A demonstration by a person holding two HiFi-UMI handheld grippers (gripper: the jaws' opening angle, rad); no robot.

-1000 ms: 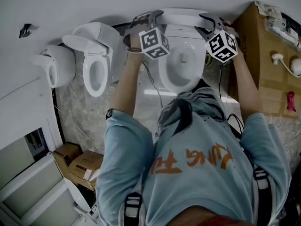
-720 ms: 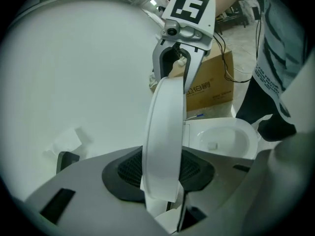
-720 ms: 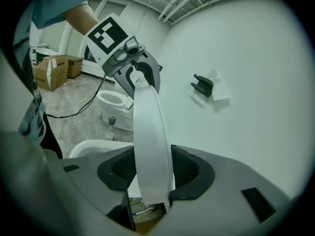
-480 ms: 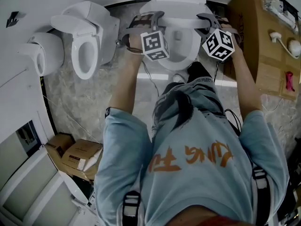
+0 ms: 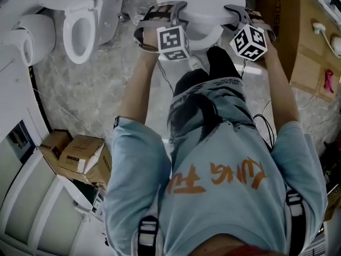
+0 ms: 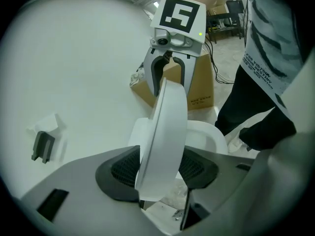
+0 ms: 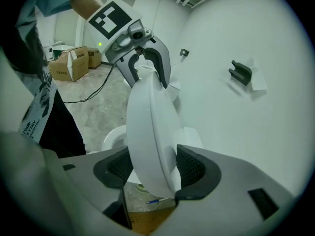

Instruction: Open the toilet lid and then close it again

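Two tools, one toilet lid [image 5: 200, 1], coming down lol
One side edge pinched in the left tool [image 6: 157, 168], the other in the right tool [image 7: 152, 168], jaws just easing wider around it. Upright at the wall [image 6: 74, 58] a second ago, now tipped low over the seat [image 6: 211, 136]. Two cardboard boxes [image 5: 80, 153] bottom left.

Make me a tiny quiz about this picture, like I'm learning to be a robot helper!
1. True or false: the toilet lid lies flat on the floor.
2. What sits between the jaws of the left gripper and of the right gripper? A) a cardboard box B) the toilet lid C) a cable
3. Fill in: each gripper carries a cube with square ____ on it.
Key: 1 false. 2 B; both pairs of jaws have just been opening, with the lid between them. 3 markers.
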